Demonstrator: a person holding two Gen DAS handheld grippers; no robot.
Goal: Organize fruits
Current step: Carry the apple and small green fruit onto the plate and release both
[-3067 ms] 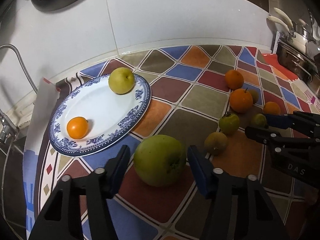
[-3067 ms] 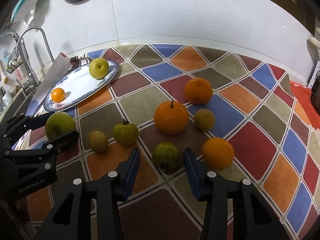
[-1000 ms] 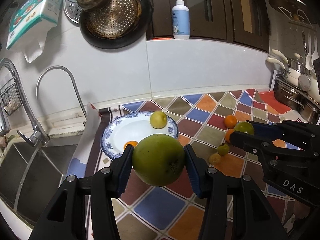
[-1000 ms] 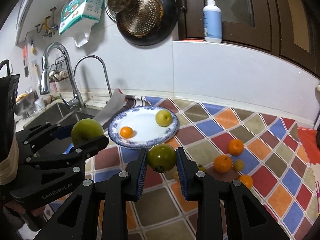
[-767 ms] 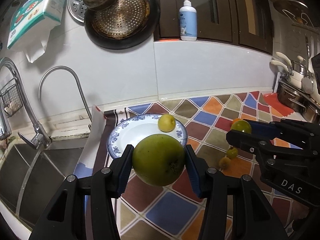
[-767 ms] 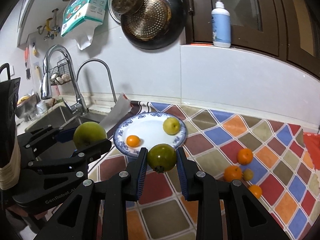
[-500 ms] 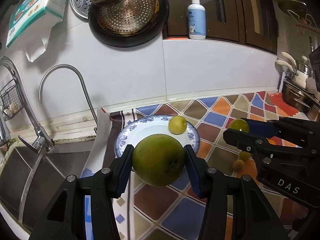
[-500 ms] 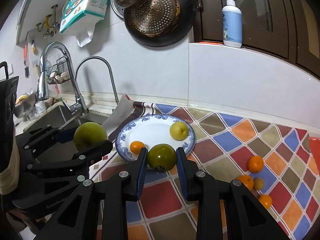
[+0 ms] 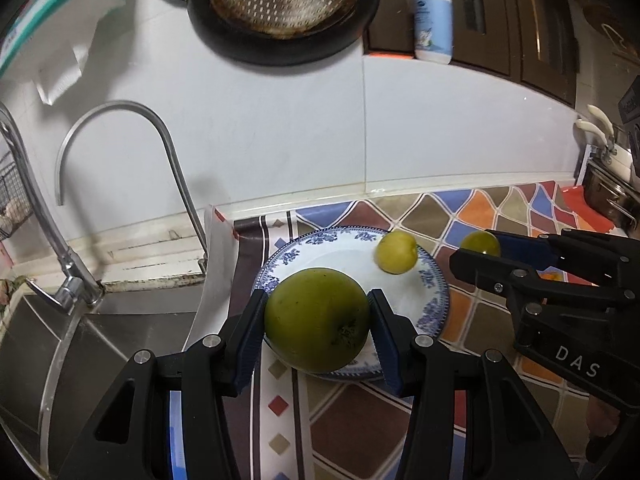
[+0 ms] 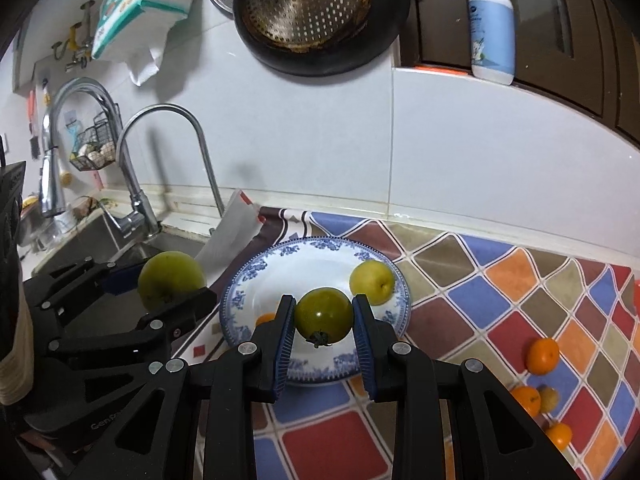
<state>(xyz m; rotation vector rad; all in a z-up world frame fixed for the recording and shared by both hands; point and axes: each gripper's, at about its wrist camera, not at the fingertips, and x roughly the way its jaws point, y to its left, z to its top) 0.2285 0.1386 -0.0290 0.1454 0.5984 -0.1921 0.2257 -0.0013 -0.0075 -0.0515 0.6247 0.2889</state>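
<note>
Over a kitchen table [image 10: 500,280] covered in colourful diamond-patterned cloth, beside the sink faucet [image 10: 168,152], the left tool [image 9: 316,324] pinches a large green apple [image 9: 316,320] and the right tool [image 10: 323,322] pinches a green tomato [image 10: 324,314] above the blue-rimmed plate [image 10: 296,264] holding a yellow apple [image 10: 372,282], oranges [image 10: 542,355] lying well apart.

A white tiled wall [image 10: 460,152] backs the counter [image 10: 500,280], which is covered by a cloth of coloured diamonds. At 12 o'clock a dark pan with a perforated strainer [image 10: 320,12] hangs on the wall, and a soap bottle [image 10: 491,24] stands before dark cabinet doors [image 10: 580,20] at 1 o'clock. At 9 o'clock curved steel taps [image 10: 168,152] rise over a sink [image 9: 60,344].
</note>
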